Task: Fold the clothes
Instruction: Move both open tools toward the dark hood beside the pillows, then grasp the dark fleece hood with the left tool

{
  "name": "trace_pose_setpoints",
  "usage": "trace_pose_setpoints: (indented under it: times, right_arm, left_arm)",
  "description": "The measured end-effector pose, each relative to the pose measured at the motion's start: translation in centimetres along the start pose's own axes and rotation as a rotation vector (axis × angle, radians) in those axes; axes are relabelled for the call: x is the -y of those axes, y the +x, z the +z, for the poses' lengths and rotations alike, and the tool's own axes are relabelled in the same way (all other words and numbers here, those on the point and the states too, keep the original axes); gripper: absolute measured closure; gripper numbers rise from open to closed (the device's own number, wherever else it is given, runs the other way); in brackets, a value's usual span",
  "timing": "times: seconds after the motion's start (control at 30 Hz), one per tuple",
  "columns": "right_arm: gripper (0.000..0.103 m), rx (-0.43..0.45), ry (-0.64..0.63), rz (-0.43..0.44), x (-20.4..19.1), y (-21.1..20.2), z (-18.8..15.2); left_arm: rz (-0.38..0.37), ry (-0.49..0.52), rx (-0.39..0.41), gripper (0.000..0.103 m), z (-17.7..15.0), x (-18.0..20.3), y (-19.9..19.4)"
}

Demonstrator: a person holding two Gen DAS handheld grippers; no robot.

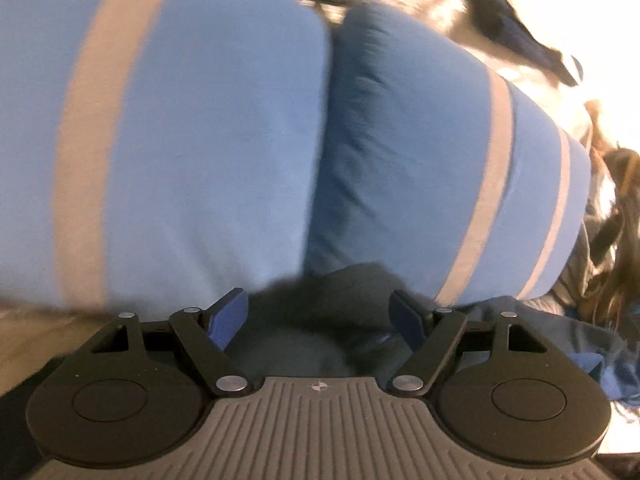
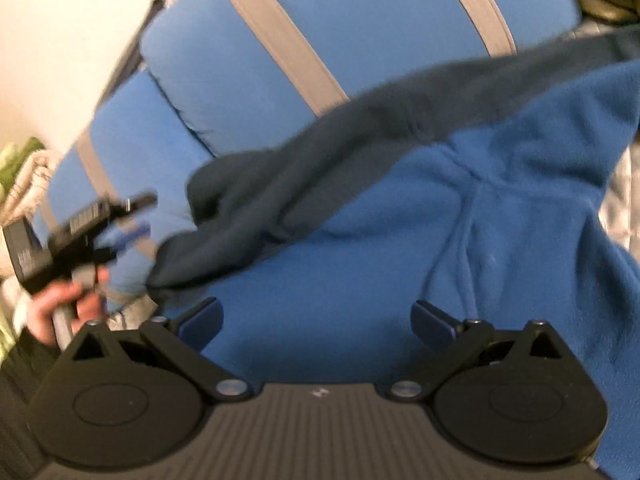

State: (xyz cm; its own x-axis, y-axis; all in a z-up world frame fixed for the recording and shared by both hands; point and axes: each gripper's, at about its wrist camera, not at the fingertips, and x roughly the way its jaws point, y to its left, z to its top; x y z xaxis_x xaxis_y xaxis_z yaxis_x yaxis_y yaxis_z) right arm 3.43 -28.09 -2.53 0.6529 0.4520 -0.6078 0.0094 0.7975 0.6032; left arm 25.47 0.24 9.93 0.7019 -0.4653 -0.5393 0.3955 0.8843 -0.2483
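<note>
A blue fleece garment (image 2: 420, 248) with a dark grey part (image 2: 288, 184) lies spread against blue cushions in the right wrist view. My right gripper (image 2: 316, 322) hangs open just over the blue fleece, nothing pinched between its fingers. In the left wrist view my left gripper (image 1: 318, 320) is open too, and the dark fleece (image 1: 320, 300) bulges up between and beyond its fingers without being pressed. The right wrist view also catches the left gripper (image 2: 124, 228), blurred, at the dark part's left end, with a hand (image 2: 60, 304) on its grip.
Large blue cushions (image 1: 200, 140) with grey stripes (image 1: 92, 140) fill the background. More clothes are piled on the right: a black and white piece (image 1: 480, 12) and a brown patterned one (image 1: 616, 208). A grey quilted fabric (image 2: 624, 200) shows at the right edge.
</note>
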Motion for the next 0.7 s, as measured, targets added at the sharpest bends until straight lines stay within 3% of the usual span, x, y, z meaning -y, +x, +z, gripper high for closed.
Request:
trace_pose_setpoints:
  times: [0.13, 0.23, 0.27, 0.3, 0.57, 0.7]
  right_arm:
    - [0.0, 0.012, -0.035, -0.038, 0.6, 0.5, 0.1]
    - [0.0, 0.035, -0.038, -0.032, 0.9, 0.5, 0.5]
    - [0.0, 0.046, -0.042, -0.032, 1.0, 0.5, 0.6]
    - [0.0, 0.058, -0.048, -0.039, 1.1, 0.4, 0.8]
    - [0.0, 0.18, 0.028, -0.082, 3.1, -1.4, 2.3]
    - [0.0, 0.207, 0.028, -0.054, 3.2, -1.9, 2.6]
  left_arm:
    - [0.002, 0.01, 0.007, 0.026, 0.6, 1.8, 3.2]
    - [0.033, 0.038, -0.083, 0.029, 0.5, 3.2, 5.4]
    - [0.049, 0.053, -0.119, 0.068, 0.2, 3.7, 5.9]
    - [0.065, 0.071, -0.148, 0.084, -0.1, 4.3, 6.2]
    - [0.073, 0.276, -0.135, 0.087, -5.7, 10.5, -2.6]
    - [0.114, 0.283, -0.186, 0.087, -10.2, 13.3, -6.9]
